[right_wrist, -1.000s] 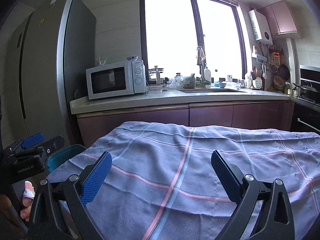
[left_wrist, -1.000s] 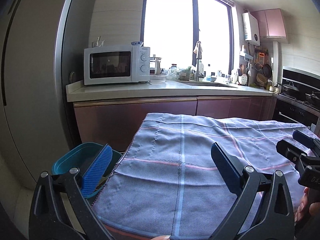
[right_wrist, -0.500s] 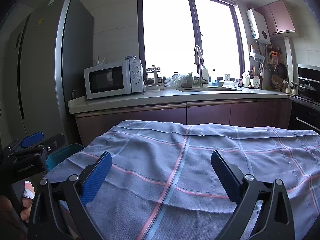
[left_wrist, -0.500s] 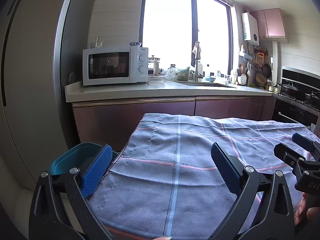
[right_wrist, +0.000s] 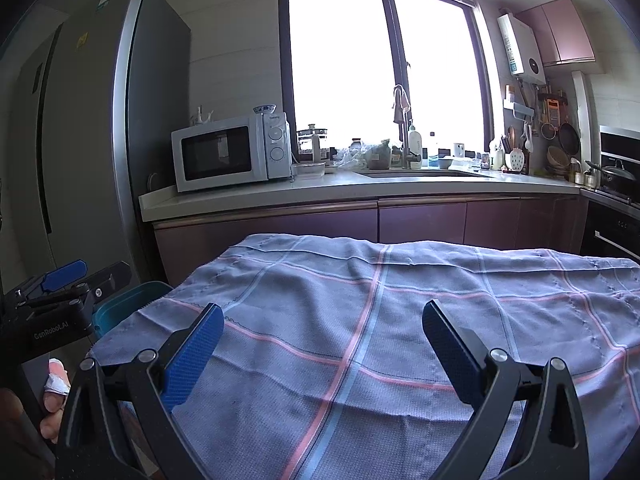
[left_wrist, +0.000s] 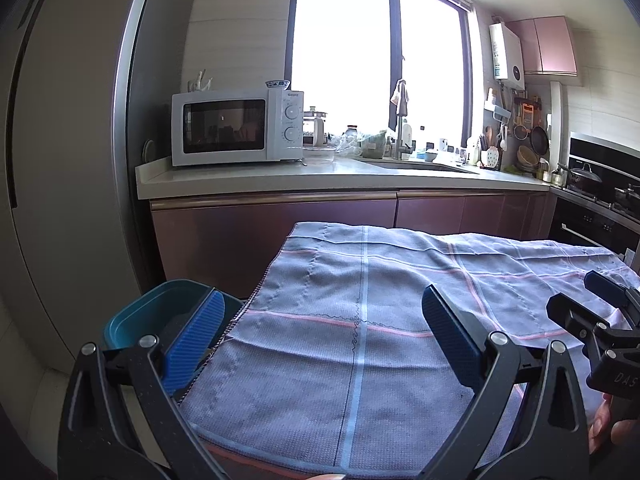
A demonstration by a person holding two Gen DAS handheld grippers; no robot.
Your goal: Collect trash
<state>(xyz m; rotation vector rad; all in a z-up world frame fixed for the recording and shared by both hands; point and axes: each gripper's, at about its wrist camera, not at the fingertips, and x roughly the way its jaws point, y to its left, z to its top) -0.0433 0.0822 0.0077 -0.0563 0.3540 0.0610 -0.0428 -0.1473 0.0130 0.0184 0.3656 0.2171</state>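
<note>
A teal trash bin (left_wrist: 152, 312) stands on the floor beside the table's left edge; it also shows in the right wrist view (right_wrist: 128, 304). The table is covered by a grey-blue checked cloth (left_wrist: 380, 320), also seen in the right wrist view (right_wrist: 380, 320). No trash shows on the cloth. My left gripper (left_wrist: 320, 332) is open and empty above the cloth's near left part. My right gripper (right_wrist: 320, 344) is open and empty above the cloth's near middle. Each gripper shows at the edge of the other's view, the right one (left_wrist: 600, 320) and the left one (right_wrist: 60, 292).
A tall grey fridge (left_wrist: 72, 160) stands at the left. Behind the table runs a counter (left_wrist: 320, 180) with a white microwave (left_wrist: 236, 128), a sink with a tap (left_wrist: 400, 136) and several bottles. A stove with a pot (left_wrist: 592, 184) is at the right.
Both views have shifted slightly; the cloth and counter sit a little lower in frame. Both grippers stay open and empty.
</note>
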